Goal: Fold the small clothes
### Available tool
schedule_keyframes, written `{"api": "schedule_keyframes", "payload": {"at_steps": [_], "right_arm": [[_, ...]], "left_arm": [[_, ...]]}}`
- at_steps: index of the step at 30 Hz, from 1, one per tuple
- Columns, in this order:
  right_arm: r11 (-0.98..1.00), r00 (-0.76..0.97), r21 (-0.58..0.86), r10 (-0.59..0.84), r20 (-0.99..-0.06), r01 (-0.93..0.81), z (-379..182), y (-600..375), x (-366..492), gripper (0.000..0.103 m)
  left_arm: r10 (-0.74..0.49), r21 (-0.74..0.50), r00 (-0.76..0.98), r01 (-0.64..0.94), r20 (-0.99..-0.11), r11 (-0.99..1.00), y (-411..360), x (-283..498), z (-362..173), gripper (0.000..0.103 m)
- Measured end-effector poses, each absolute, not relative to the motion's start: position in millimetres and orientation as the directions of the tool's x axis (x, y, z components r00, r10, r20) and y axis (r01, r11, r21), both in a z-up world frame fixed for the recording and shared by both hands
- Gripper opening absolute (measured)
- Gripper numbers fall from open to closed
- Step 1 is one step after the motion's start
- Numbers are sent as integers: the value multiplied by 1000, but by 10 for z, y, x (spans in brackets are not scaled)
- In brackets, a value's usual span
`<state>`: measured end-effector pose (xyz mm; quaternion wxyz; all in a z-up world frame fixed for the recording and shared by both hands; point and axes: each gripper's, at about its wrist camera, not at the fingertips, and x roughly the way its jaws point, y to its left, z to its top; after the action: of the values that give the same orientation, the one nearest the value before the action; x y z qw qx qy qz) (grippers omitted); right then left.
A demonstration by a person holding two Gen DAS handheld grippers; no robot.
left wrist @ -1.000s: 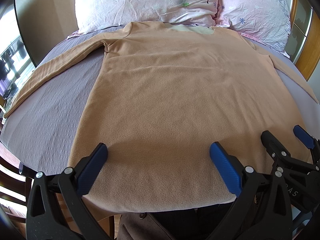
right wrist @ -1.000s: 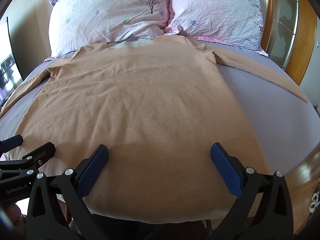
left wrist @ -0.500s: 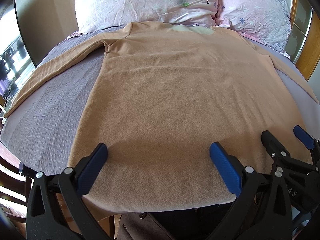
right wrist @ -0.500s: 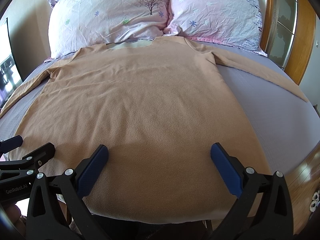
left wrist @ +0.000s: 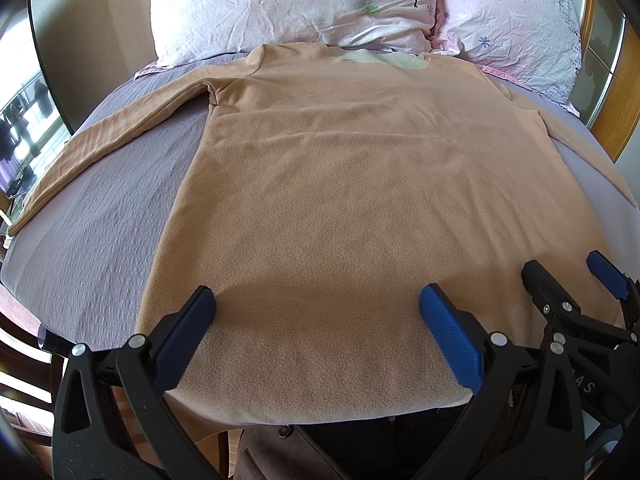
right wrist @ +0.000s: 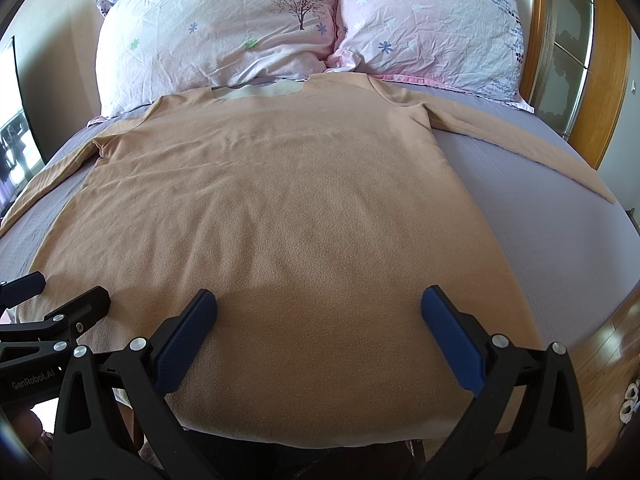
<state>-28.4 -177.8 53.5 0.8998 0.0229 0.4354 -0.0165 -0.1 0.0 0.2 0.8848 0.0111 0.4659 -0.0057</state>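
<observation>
A tan long-sleeved fleece top point(left wrist: 360, 184) lies flat on the bed, collar toward the pillows, both sleeves spread out to the sides; it also shows in the right wrist view point(right wrist: 280, 208). My left gripper point(left wrist: 316, 304) is open and empty, hovering over the left part of the hem. My right gripper point(right wrist: 318, 304) is open and empty over the right part of the hem. The right gripper also shows at the lower right of the left wrist view point(left wrist: 568, 276). The left gripper shows at the lower left of the right wrist view point(right wrist: 60, 292).
The top lies on a lilac bedsheet point(left wrist: 92, 224). Two floral pillows point(right wrist: 224, 28) lean at the head of the bed. A wooden bed frame point(right wrist: 608, 64) stands at the right. Wooden floor point(right wrist: 612, 352) shows past the bed's right edge.
</observation>
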Motion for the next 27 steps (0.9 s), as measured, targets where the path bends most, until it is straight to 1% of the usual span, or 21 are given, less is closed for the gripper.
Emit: {"api": "schedule_keyframes", "payload": {"at_steps": [3,6,9,12,13,14,15,16,18,20,22,25,26,27], "right_arm": [[999,642,32,12,-766,19,530,-1810,-275,102],[996,656,65,94,-749,-68,552,-1935,-216,102],[988,672,149,92,-735,28,667,-2401,-84,102],[940,704,283,69,-707,192,829,-3223,152,102],[901,709,337,46,-704,275,868,-3618,256,102],[867,708,370,28,-706,335,875,-3900,321,98],[826,704,400,6,-710,397,871,-4185,383,86],[762,686,433,-21,-727,481,837,-4560,465,81],[639,644,467,-60,-763,612,733,-5140,563,75],[540,612,476,-93,-785,694,637,-5478,580,72],[422,608,523,-87,-789,740,492,-5756,583,71],[375,642,568,-101,-760,732,433,-5904,647,66],[366,642,569,-113,-758,736,419,-5934,673,60],[358,641,568,-126,-757,741,385,-5958,724,50]], "left_arm": [[1,16,574,22,-819,1000,-1,-12,0,101],[-6,20,605,36,-796,999,27,-62,-14,101],[-26,19,622,67,-782,998,25,-64,1,101],[-59,0,629,92,-775,996,57,38,13,101],[-68,-9,633,95,-771,995,79,71,20,101],[-88,-32,643,99,-761,995,139,114,37,101],[-105,-54,655,98,-749,994,201,148,60,101],[-123,-79,673,95,-729,992,279,190,98,101],[-126,-95,705,83,-698,992,383,233,166,101],[-118,-105,741,65,-661,992,510,287,242,101],[-118,-133,756,40,-644,990,677,374,289,101],[-133,-196,763,9,-632,981,910,477,310,101],[-126,-214,768,-14,-628,977,1017,521,318,101],[-114,-219,771,-34,-626,975,1096,539,329,101]]}}
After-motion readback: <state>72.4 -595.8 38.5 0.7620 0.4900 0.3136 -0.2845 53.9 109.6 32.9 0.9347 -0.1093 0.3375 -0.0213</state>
